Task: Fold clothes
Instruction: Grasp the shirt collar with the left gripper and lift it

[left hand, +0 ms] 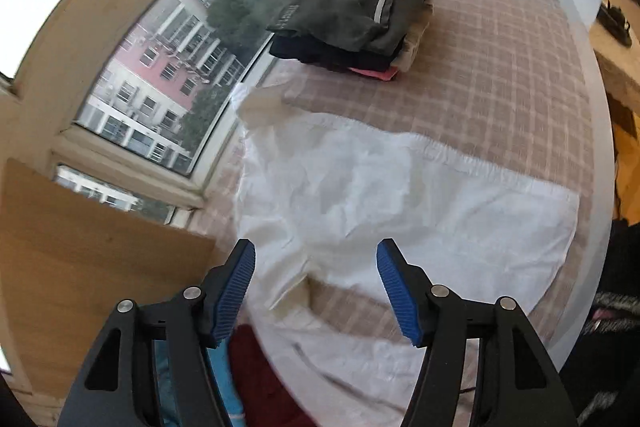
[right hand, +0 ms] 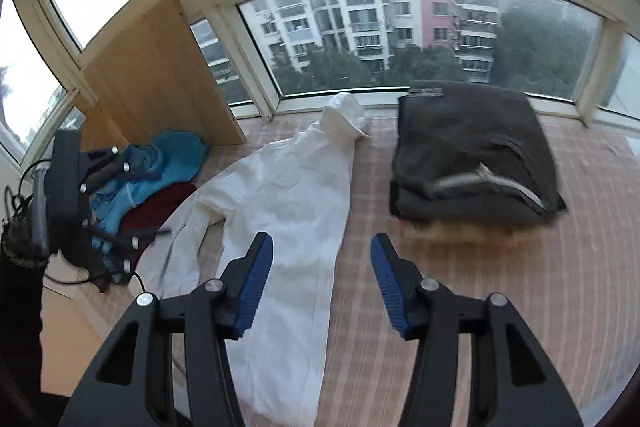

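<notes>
Left tool (left hand: pixel 316 291) parted, nothing between blue ribbed pads (left hand: pixel 236 291), hanging above crumpled white thin-fabric hooded garment (left hand: pixel 360 187). Right tool (right hand: pixel 322 281) likewise released, empty, raised over same garment (right hand: pixel 288 211). Garment spread lengthwise on beige checked bed cover (right hand: pixel 480 287), hood toward window, one sleeve out to the side; probably laid flat ready for folding. Unsorted teal and dark red clothes (right hand: pixel 160 167) heaped beside wooden board (right hand: pixel 160 75). Farther off, neat stack of folded clothes topped by dark grey zipped jacket (left hand: pixel 360 7), apparently the finished pile, kept apart from working area.
</notes>
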Action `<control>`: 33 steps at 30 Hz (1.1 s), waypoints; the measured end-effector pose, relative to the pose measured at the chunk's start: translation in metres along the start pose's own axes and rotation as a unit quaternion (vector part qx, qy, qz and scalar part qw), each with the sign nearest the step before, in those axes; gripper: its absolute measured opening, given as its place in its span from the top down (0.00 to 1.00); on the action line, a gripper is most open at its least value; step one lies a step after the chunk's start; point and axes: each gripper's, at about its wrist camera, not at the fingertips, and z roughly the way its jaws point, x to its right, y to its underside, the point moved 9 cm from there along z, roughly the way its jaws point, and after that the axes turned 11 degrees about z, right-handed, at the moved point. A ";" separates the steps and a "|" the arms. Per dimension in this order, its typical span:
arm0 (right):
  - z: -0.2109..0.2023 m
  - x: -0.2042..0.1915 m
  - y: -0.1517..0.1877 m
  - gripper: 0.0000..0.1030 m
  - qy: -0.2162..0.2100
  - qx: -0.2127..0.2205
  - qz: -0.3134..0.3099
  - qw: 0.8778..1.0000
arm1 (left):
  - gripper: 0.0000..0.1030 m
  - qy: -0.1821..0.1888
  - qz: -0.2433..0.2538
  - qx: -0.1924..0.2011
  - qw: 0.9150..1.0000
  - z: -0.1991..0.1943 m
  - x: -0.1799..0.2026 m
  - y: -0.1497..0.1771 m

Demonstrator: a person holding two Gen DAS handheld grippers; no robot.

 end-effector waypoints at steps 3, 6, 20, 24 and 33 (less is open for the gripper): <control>0.068 0.020 -0.007 0.51 -0.023 -0.028 0.036 0.999 | 0.41 0.007 -0.017 -0.020 1.000 0.043 -0.008 -0.009; 0.130 0.045 0.020 0.51 -0.008 -0.062 0.043 0.997 | 0.40 0.005 -0.055 -0.021 0.998 0.088 -0.039 -0.029; 0.224 0.082 0.090 0.51 -0.054 -0.087 0.077 0.992 | 0.36 -0.046 -0.104 -0.083 0.990 0.292 -0.142 -0.118; 0.225 0.079 0.090 0.50 -0.076 -0.080 0.079 0.991 | 0.35 -0.027 -0.129 -0.069 0.989 0.318 -0.156 -0.121; 0.230 0.067 0.090 0.50 -0.102 -0.073 0.068 0.990 | 0.46 -0.045 -0.132 -0.061 0.988 0.305 -0.158 -0.109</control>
